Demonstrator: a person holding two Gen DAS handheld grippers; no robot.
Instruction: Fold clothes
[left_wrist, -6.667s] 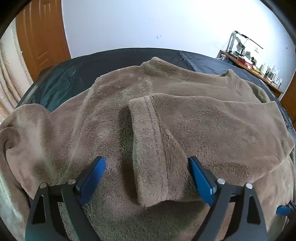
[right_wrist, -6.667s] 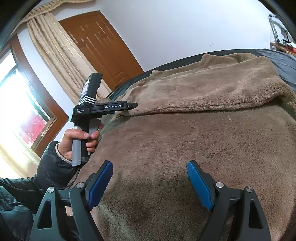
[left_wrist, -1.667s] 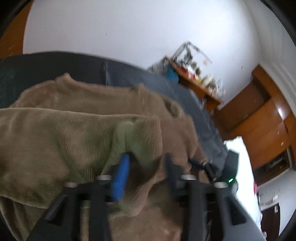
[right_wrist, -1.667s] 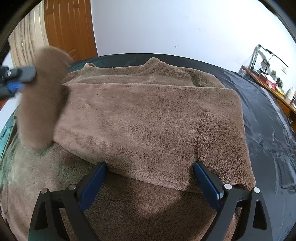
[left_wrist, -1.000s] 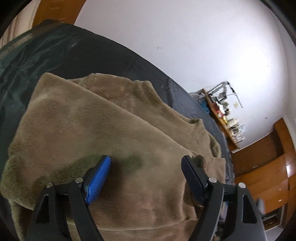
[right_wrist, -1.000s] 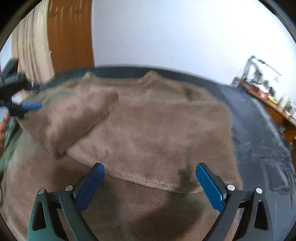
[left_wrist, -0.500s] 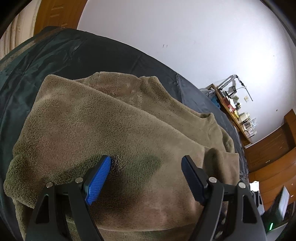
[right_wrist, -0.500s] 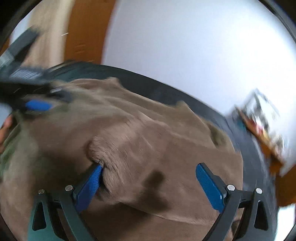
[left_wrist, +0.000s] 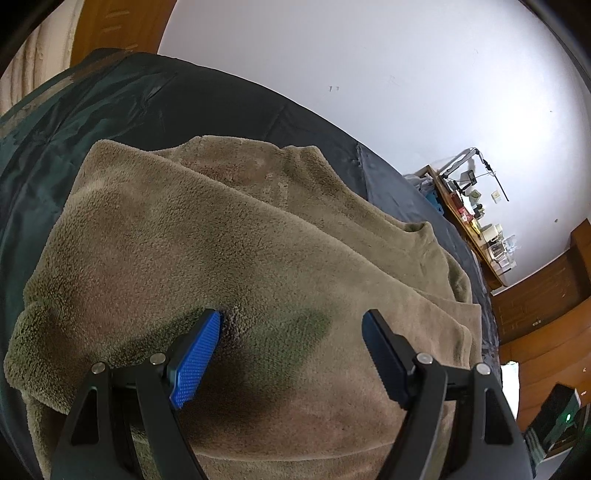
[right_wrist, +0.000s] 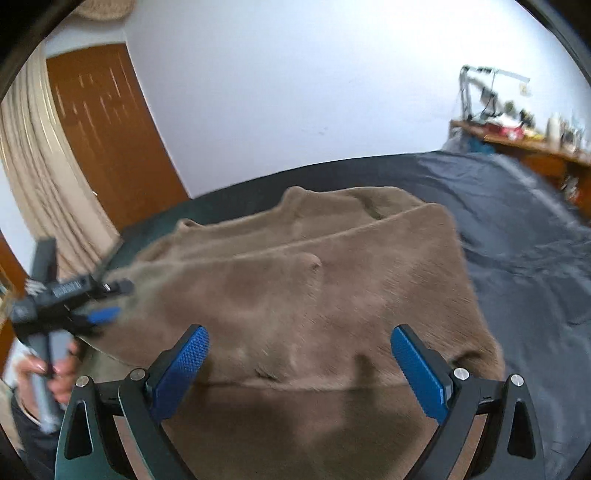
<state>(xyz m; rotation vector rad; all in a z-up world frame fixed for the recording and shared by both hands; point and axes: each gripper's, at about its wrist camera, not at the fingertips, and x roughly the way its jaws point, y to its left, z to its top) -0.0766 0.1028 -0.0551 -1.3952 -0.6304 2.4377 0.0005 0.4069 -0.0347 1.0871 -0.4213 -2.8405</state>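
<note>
The thick, plush brown fleece garment (left_wrist: 229, 258) lies partly folded in layers on the dark-sheeted bed (right_wrist: 524, 236). It looks soft, bulky and floppy, best pinched at a doubled edge or corner. Both the left tool (left_wrist: 291, 339) and the right tool (right_wrist: 299, 354) hover over it with jaws apart, holding nothing.

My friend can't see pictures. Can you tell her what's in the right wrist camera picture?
A fuzzy brown garment lies partly folded on a bed with a dark cover. The right tool hovers open over its near edge, holding nothing. At the far left, a hand holds the left tool at the garment's side; the picture is a bit blurry.
</note>
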